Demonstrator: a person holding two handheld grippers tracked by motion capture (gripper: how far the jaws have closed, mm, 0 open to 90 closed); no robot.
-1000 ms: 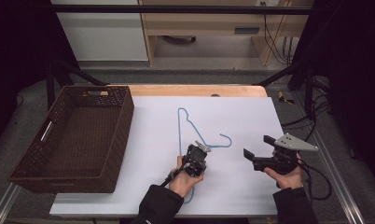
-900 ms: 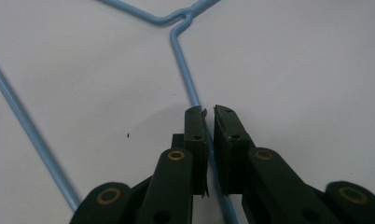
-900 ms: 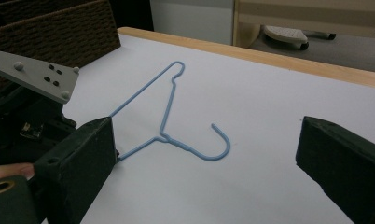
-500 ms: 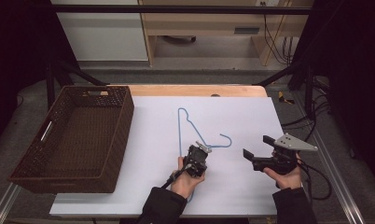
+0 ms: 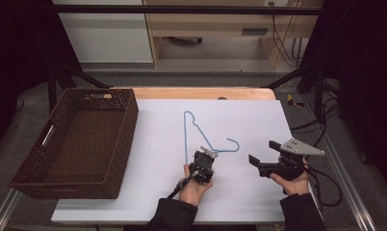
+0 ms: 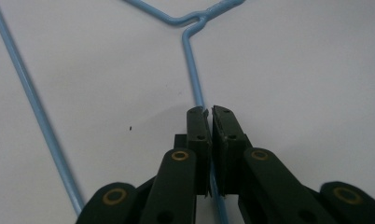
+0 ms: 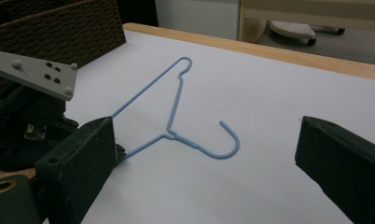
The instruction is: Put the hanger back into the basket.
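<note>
- Your left claw [image 6: 208, 112] is clamped on the blue hanger's [image 5: 194, 132] wire, near the lower arm.
- The hanger lies flat on the white surface [image 5: 158, 144], right of the wicker basket [image 5: 71, 144].
- Your right claw [image 7: 204, 163] stands wide apart, just beside the hook, holding nothing.

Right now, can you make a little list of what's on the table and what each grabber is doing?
table: white top, wooden far edge
hanger: blue wire hanger lying flat near the middle
basket: brown woven basket at the left, nothing visible inside
left gripper: jaws shut on the hanger's wire
right gripper: jaws open, nothing between them, held to the right of the hanger's hook
</note>
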